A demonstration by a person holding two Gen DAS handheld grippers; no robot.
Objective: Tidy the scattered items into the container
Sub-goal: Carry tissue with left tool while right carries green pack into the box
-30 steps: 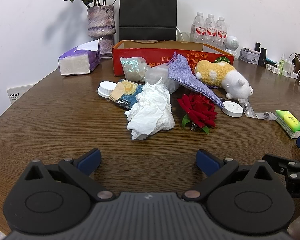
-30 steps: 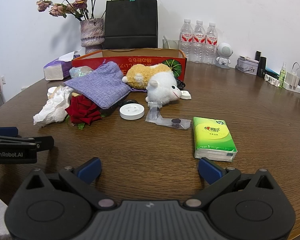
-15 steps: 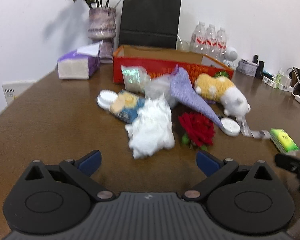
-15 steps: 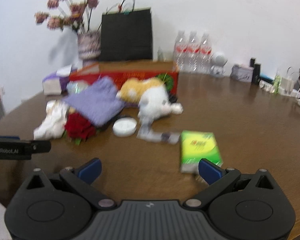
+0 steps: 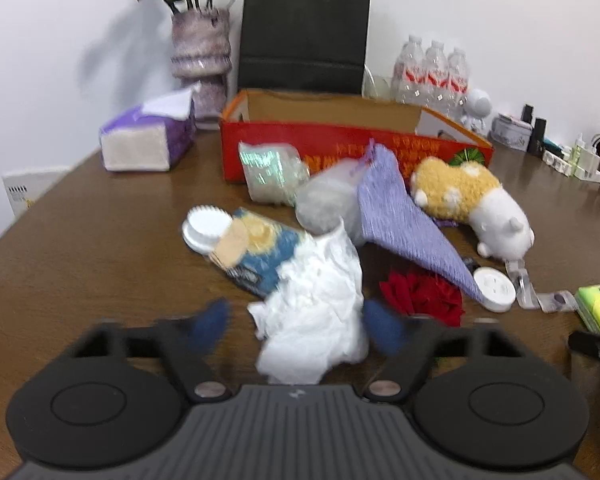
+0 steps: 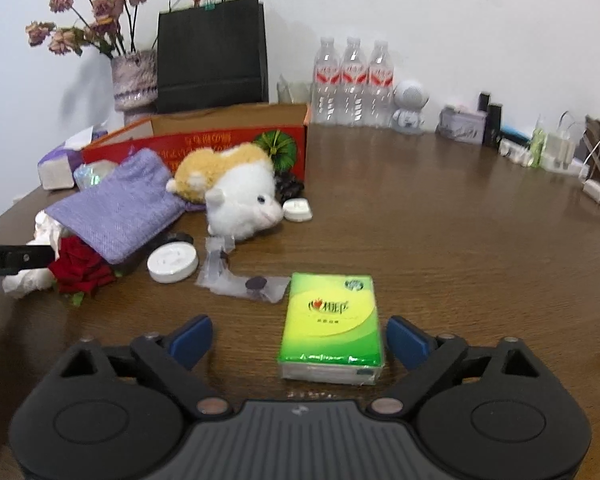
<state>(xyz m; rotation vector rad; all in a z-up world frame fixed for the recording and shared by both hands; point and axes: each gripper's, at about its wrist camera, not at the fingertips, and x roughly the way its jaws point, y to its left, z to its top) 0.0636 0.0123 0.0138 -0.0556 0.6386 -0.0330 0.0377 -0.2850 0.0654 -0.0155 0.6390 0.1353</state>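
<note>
A red open cardboard box (image 5: 340, 140) stands at the back of the wooden table. In front of it lie a crumpled white tissue (image 5: 316, 300), a blue snack packet (image 5: 260, 256), a purple pouch (image 5: 400, 220), a red rose (image 5: 424, 296), a plush toy (image 5: 476, 200) and a white round lid (image 5: 494, 290). My left gripper (image 5: 300, 330) is open, its fingers on either side of the crumpled tissue. My right gripper (image 6: 298, 340) is open around a green tissue pack (image 6: 334, 324), its fingers beside the pack's near end.
A purple tissue box (image 5: 148, 140), a vase of dried flowers (image 5: 200, 52), a black paper bag (image 5: 304, 32) and water bottles (image 5: 432, 72) stand at the back. Chargers and cables (image 6: 560, 156) lie at the far right. A clear plastic wrapper (image 6: 244, 280) lies by the green pack.
Both grippers have moved forward. The left one now straddles the crumpled tissue and its jaws have narrowed; the right one now straddles the green tissue pack.
</note>
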